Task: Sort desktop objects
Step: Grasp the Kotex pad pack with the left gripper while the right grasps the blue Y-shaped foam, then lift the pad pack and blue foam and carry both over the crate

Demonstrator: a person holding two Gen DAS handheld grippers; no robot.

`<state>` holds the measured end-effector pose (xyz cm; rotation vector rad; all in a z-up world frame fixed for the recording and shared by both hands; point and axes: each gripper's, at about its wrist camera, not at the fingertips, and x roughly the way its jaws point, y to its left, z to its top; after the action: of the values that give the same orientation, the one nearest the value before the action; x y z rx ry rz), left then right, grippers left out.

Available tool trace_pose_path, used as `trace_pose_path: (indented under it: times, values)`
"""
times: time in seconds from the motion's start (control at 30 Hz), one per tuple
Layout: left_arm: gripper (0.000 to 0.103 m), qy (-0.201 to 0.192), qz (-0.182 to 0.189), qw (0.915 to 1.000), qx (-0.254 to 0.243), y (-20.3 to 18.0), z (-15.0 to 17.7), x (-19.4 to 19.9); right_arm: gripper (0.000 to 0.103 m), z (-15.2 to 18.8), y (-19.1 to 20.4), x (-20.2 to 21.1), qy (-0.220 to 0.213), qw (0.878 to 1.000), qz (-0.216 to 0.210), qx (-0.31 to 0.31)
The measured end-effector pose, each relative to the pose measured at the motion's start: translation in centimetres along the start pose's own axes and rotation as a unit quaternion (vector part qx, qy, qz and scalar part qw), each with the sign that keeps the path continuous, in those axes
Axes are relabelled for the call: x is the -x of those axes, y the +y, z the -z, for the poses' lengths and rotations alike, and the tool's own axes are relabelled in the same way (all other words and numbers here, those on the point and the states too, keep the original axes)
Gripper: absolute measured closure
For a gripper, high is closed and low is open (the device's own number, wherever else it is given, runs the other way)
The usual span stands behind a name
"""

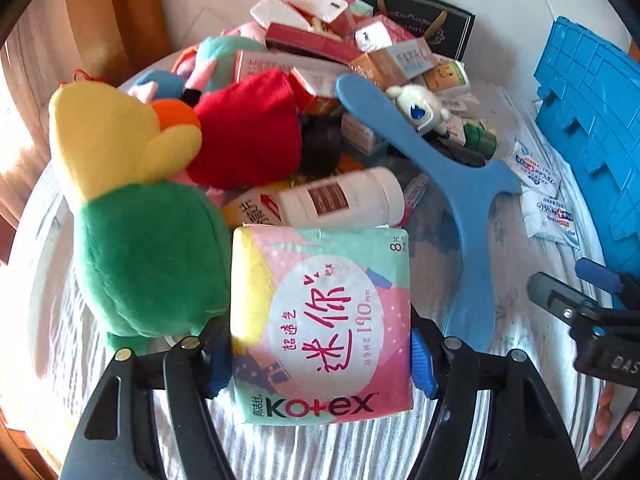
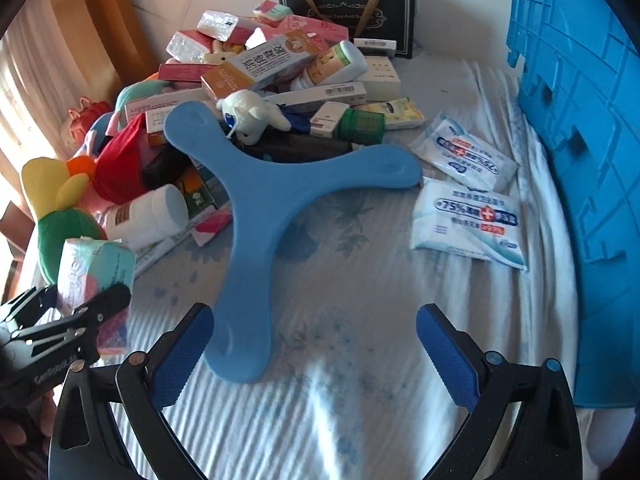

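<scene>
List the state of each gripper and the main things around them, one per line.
Left gripper: shut on the pad pack.
Pad pack: held between the pads, label up.
Right gripper: open, empty, boomerang tip beside its left finger.
Boomerang: one arm propped on the pile.
White bottle: on its side, capped.
Wipe packs: flat on the sheet.
Blue crate: standing at the right.

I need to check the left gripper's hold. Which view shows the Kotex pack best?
The left wrist view: the Kotex pack faces the camera, label readable, with the left gripper pads pressing both its sides. The right wrist view shows it only at the left edge, side-on, partly hidden by a finger.
</scene>
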<state>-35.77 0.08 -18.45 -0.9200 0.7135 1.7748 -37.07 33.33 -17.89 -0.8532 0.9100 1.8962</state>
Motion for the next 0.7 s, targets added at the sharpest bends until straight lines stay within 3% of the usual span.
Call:
trace_pose_path:
  times: [0.03, 0.07, 0.1, 0.43, 0.47, 0.5, 0.7]
  values:
    - [0.035, -0.007, 0.000, 1.0000, -0.001, 0.2, -0.3, 0.4, 0.013, -0.5, 0.5, -0.3, -0.001, 1.000, 0.002, 0.000]
    - [0.035, -0.012, 0.000, 0.9999, -0.002, 0.3, -0.6, 0.5, 0.026, -1.1, 1.1, -0.7, -0.001, 1.000, 0.001, 0.001]
    - [0.035, -0.017, -0.001, 0.9998, -0.002, 0.6, -0.9, 0.5, 0.031, -1.6, 1.5, -1.3, 0.001, 1.000, 0.001, 0.001]
    - [0.035, -0.024, 0.009, 0.9996, -0.009, 1.8, -3.8, -1.5, 0.031, -3.6, 3.5, -7.4, 0.036, 0.998, 0.029, -0.030]
    - [0.035, -0.025, 0.011, 0.9996, -0.011, 1.7, -3.9, -1.6, 0.041, -3.7, 3.6, -7.7, 0.034, 0.998, 0.035, -0.026]
    - [0.035, -0.024, 0.014, 0.9995, -0.014, 1.7, -3.9, -1.6, 0.065, -3.8, 3.7, -7.9, 0.030, 0.998, 0.041, -0.023]
    - [0.035, -0.034, 0.032, 0.9985, -0.028, 1.1, -3.7, -0.4, 0.065, -3.7, 4.6, -4.5, -0.022, 0.998, 0.065, 0.006]
